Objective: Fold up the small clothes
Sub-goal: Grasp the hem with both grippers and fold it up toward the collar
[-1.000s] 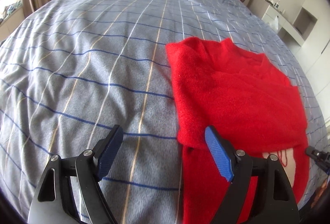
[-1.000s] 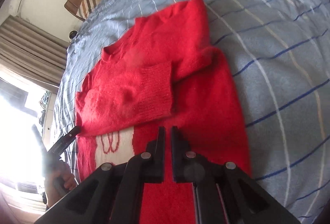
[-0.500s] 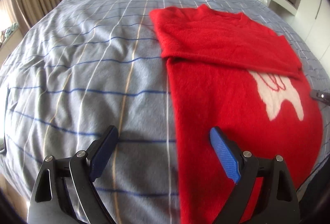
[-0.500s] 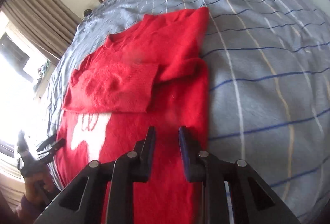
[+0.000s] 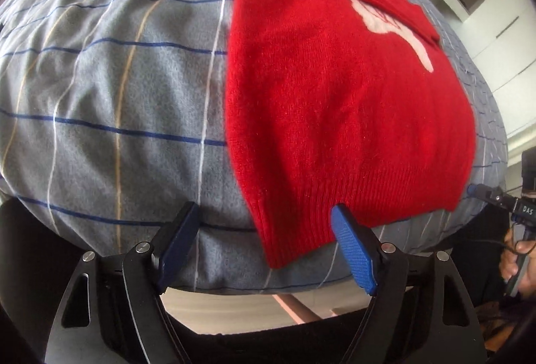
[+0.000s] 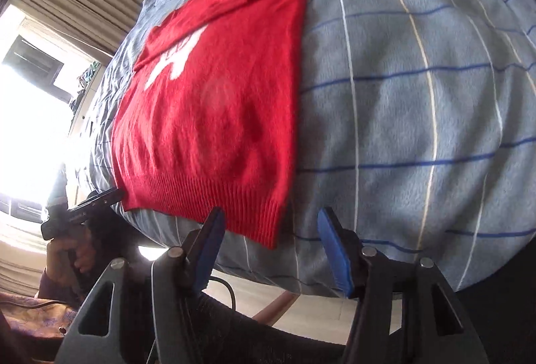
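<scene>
Both your tongs hover at the hem corners of the red sweater (image 5: 335, 102), pinching nothing.

Your left gripper (image 5: 264, 243) is spread wide and closing, the sweater's hem corner hanging between its blue pads, untouched. Your right gripper (image 6: 271, 243) is opening, the other hem corner just at 12 o'clock of the gap. The sweater lies flat on the checked bed cover (image 5: 117, 79), sleeves folded across the chest, running toward 12 o'clock in both views.

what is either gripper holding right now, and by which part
Nothing is held. The left gripper and right gripper each straddle a hem corner of the red knitted sweater, pads not touching.
</scene>
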### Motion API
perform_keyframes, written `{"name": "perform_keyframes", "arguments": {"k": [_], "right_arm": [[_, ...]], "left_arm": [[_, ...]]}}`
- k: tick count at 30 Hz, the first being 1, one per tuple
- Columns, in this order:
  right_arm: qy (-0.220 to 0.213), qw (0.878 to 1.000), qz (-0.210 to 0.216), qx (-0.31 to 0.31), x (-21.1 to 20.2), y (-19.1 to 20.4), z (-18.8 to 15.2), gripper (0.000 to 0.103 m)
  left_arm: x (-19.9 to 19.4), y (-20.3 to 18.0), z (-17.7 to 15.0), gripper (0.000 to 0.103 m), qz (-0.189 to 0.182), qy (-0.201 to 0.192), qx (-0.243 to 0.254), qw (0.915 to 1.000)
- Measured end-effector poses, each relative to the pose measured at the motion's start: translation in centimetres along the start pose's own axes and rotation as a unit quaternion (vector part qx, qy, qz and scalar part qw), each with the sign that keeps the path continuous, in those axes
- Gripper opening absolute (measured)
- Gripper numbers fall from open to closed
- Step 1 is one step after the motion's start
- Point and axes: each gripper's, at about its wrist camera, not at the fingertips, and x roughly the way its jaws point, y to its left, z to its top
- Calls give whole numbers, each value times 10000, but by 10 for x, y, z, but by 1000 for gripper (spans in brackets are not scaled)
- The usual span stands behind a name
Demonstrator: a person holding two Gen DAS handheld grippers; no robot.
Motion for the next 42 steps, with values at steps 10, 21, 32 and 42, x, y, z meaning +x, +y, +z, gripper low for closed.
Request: {"name": "perform_keyframes", "arguments": {"k": [10, 21, 32, 42], "right_arm": [[83, 9985, 430, 329, 10, -11, -10, 5], [-1163, 9853, 1183, 415, -64, 3, 16, 5], [-2389, 9676, 744, -352, -57, 27, 220, 5], [-1852, 9824, 150, 209, 52, -4, 350, 12]], "left_arm": [[3, 18, -10, 2, -562, 332, -687, 9955], [-84, 20, 30, 1, -1596, -1293, -862, 9749], [-47, 12, 241, 1, -1297, -2078, -514, 9682], [47, 21, 346, 28, 27, -1608, -810, 9837]]}}
